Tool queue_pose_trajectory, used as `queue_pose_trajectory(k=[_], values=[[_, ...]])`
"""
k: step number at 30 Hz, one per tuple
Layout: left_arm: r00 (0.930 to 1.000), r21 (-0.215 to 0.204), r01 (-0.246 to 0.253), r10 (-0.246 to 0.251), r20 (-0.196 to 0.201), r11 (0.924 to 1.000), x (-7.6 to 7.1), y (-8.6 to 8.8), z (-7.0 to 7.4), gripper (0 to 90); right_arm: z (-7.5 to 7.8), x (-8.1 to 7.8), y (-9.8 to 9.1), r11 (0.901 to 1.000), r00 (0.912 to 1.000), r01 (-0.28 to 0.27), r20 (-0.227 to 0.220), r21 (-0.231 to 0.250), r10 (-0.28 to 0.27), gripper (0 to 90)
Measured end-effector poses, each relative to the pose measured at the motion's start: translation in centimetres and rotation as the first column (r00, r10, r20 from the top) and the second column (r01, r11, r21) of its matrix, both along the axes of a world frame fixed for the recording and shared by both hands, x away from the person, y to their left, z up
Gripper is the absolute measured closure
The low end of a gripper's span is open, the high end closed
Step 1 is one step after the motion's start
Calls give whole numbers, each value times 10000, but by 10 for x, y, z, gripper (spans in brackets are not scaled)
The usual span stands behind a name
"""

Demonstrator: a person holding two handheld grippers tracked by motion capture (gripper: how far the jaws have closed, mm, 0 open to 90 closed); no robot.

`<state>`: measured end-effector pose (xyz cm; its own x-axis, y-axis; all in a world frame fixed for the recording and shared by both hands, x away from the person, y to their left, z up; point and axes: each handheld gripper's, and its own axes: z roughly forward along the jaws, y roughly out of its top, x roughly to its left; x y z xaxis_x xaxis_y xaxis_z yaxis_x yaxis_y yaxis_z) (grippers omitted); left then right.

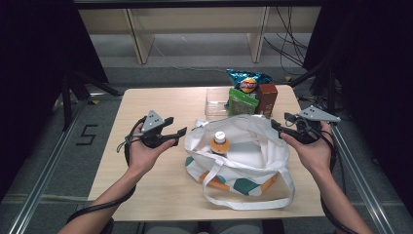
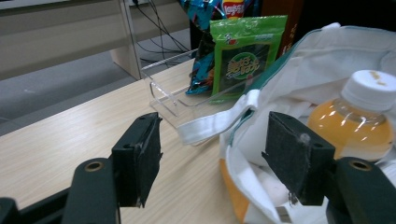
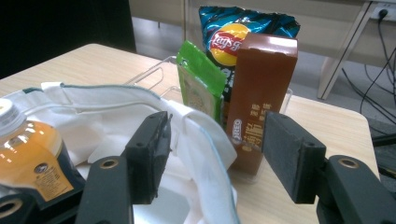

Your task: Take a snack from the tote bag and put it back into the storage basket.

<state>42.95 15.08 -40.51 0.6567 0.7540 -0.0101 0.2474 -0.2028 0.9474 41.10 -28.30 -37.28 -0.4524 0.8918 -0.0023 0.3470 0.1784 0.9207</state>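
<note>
A white tote bag with orange and green patches lies open in the middle of the wooden table. A bottle of orange drink with a white cap stands inside it. My left gripper hovers just left of the bag, open, with nothing between its pads. In the left gripper view the bottle sits past the right jaw and the bag's rim lies ahead. My right gripper is at the bag's right edge, open. In the right gripper view the bag's rim runs ahead between the jaws, untouched.
A clear plastic tray stands at the back of the table. A blue chips bag, a green snack packet and a brown box stand upright at its right end. Bare table lies to the left and front.
</note>
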Motion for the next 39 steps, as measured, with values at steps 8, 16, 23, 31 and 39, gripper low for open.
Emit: queue_pose_trajectory(k=[8,16,23,31,39], values=[[9991,-212,394,-391,150,9990,-8,-8,6,352,-12,-15,-1,9996,9981,234,570,153,-243,456],[9909,-500,1329,-1316,274,9899,-16,-27,12,364,-18,-24,-3,9996,9972,229,711,171,-240,519],[9724,-604,2330,-2317,278,9706,-19,-55,15,403,-17,-26,-3,9989,9937,424,1025,224,-445,553],[9554,-684,2939,-2952,-84,9534,-13,-81,6,446,-17,-29,-7,9985,9953,452,843,309,-477,555],[9529,-575,3004,-3023,-256,9521,-6,-90,-3,465,-19,-28,-8,9989,9959,402,806,255,-421,553]])
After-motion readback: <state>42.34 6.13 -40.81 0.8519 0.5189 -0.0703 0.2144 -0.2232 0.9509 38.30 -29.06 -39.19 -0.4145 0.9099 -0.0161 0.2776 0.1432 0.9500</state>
